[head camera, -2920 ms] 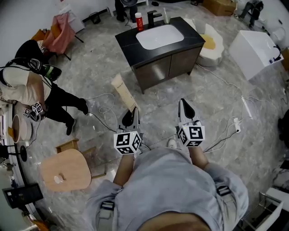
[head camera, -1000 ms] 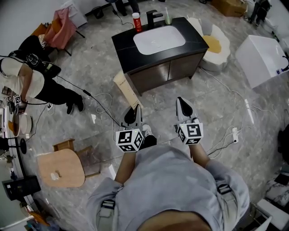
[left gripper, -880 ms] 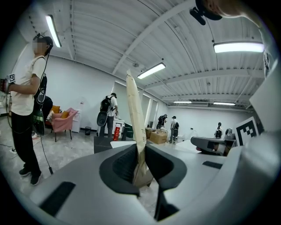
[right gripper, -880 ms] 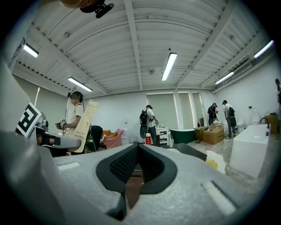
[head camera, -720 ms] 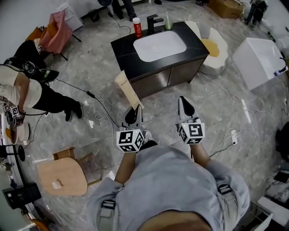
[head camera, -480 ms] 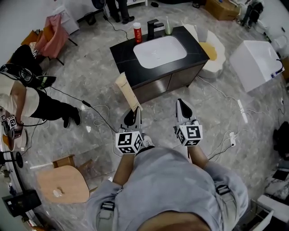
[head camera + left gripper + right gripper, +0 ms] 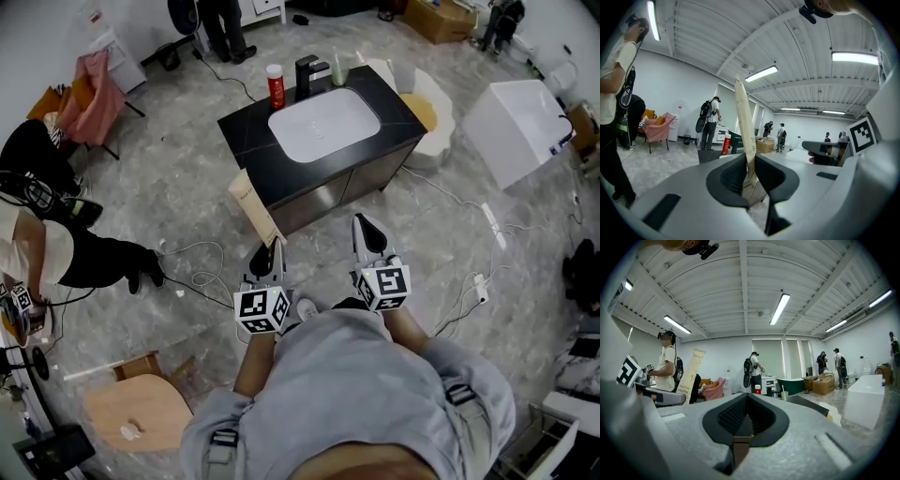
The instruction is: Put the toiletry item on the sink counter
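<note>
A long beige toothbrush box [image 7: 251,208] stands upright from my left gripper [image 7: 270,255], which is shut on its lower end. In the left gripper view the box [image 7: 745,122] rises between the pads of the left gripper [image 7: 749,174]. My right gripper [image 7: 367,230] is beside it, shut and holding nothing; the right gripper view shows the right gripper [image 7: 747,404] with its pads together and the box [image 7: 689,373] off to the left. The black sink counter [image 7: 244,141] with a white basin [image 7: 323,124] stands ahead of both grippers, a step away.
A red bottle [image 7: 275,86], a black faucet [image 7: 306,75] and a green cup [image 7: 337,70] stand at the counter's back edge. Cables [image 7: 202,277] cross the floor. A white tub [image 7: 520,117] stands right, a wooden stool [image 7: 131,422] and a person [image 7: 47,253] left.
The sink cabinet has come nearer and lower in the head view as I walk toward it. Both grippers keep their pose, the box still held in the left one.
</note>
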Motion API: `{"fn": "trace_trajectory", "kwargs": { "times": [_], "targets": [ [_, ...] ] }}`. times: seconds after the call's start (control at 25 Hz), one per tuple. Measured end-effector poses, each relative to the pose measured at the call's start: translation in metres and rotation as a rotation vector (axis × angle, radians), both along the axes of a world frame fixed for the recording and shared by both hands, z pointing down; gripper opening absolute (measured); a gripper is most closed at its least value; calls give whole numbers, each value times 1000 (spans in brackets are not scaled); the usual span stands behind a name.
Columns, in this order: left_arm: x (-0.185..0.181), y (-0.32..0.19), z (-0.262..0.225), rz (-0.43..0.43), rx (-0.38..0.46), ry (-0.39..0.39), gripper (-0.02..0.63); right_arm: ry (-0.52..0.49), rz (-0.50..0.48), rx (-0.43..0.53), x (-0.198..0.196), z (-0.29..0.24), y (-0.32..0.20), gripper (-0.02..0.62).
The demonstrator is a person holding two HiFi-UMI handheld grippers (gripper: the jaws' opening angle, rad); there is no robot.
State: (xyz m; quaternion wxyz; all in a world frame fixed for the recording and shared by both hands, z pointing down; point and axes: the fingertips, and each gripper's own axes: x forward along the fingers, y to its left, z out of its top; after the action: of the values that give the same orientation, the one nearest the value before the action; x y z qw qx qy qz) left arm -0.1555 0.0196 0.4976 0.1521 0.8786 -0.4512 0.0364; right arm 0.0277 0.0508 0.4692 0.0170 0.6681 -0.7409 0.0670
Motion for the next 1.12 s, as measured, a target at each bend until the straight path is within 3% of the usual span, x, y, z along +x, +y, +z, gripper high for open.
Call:
{"fn": "trace_trajectory", "kwargs": {
  "times": [0.48,1.12],
  "targets": [
    [16,-38,8,-7,-11,9,52,10,-17,-11,17,7,-42,5],
    [70,-172,-1,-142,0,-10,52,-10,-179,41,68,-9,-215,5]
  ]
}}
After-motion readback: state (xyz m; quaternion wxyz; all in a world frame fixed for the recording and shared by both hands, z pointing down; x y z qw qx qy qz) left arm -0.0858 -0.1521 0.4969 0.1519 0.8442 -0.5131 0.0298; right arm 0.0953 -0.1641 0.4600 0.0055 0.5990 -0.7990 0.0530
